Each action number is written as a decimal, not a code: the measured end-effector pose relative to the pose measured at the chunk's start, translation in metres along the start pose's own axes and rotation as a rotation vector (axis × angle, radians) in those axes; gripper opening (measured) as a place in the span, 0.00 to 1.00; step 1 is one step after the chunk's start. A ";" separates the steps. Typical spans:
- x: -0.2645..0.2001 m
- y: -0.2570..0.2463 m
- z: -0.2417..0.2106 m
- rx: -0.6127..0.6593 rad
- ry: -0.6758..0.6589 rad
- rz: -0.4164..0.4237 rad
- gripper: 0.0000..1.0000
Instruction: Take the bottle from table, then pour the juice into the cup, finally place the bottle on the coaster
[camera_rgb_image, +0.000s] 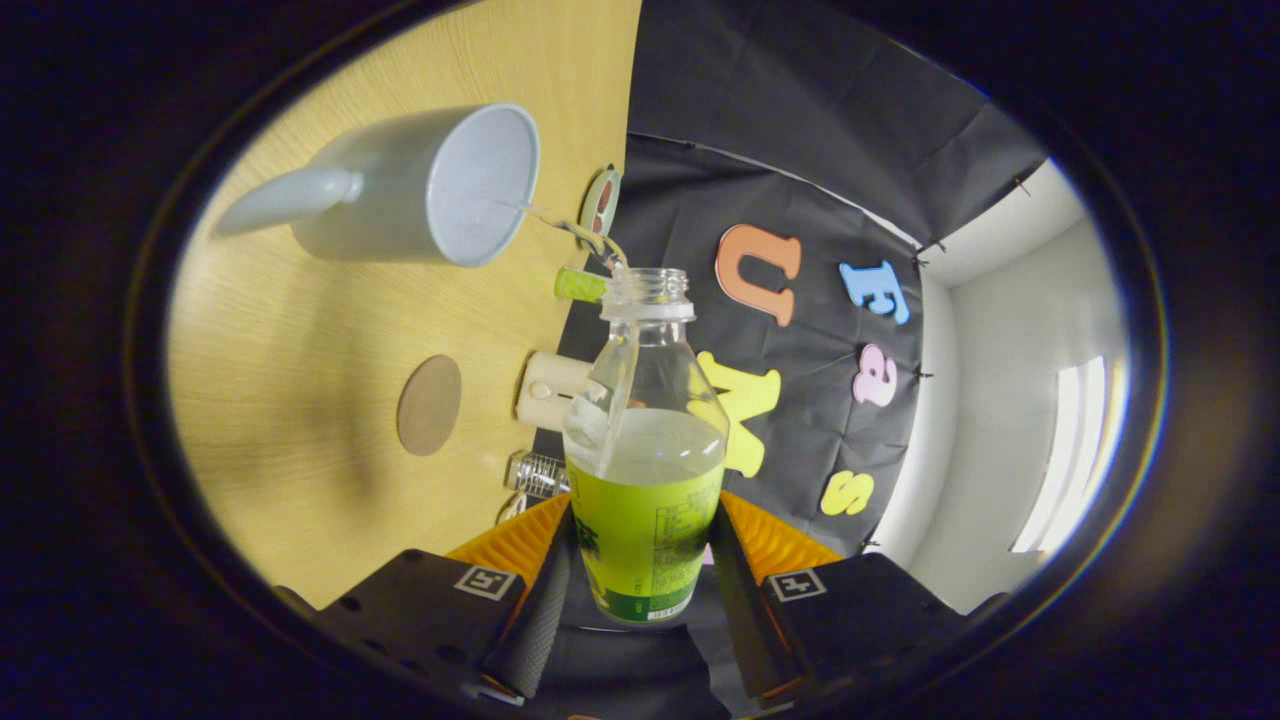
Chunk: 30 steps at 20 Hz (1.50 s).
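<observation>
My gripper (645, 540) is shut on a clear bottle (645, 440) with a green label, both fingers pressing on its lower body. The view is rolled, so the bottle is tipped over with its open, capless mouth aimed at the cup. A thin stream of liquid (570, 228) runs from the mouth into the pale blue mug (420, 185), which stands on the wooden table (300, 420) just beyond the bottle's neck, its handle turned away from the bottle. A round brown coaster (430, 405) lies flat on the table beside the bottle's body, apart from the mug.
Along the table's back edge by the black cloth wall stand a small green object (580, 285), a cream cylinder (548, 390), a clear ribbed item (538, 475) and a round tin (600, 205). A white wall and window lie beyond the cloth.
</observation>
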<state>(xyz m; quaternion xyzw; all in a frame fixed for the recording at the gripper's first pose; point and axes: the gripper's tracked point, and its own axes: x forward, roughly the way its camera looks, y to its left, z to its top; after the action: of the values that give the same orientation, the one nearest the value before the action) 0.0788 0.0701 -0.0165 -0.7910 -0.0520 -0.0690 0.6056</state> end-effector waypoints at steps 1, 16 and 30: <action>0.000 0.000 0.001 -0.005 -0.001 -0.004 0.77; 0.003 -0.009 0.004 -0.077 -0.023 -0.044 0.77; 0.000 -0.013 0.013 -0.138 -0.051 -0.044 0.77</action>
<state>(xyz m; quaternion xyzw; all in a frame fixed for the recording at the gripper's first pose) 0.0771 0.0859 -0.0078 -0.8311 -0.0797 -0.0656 0.5464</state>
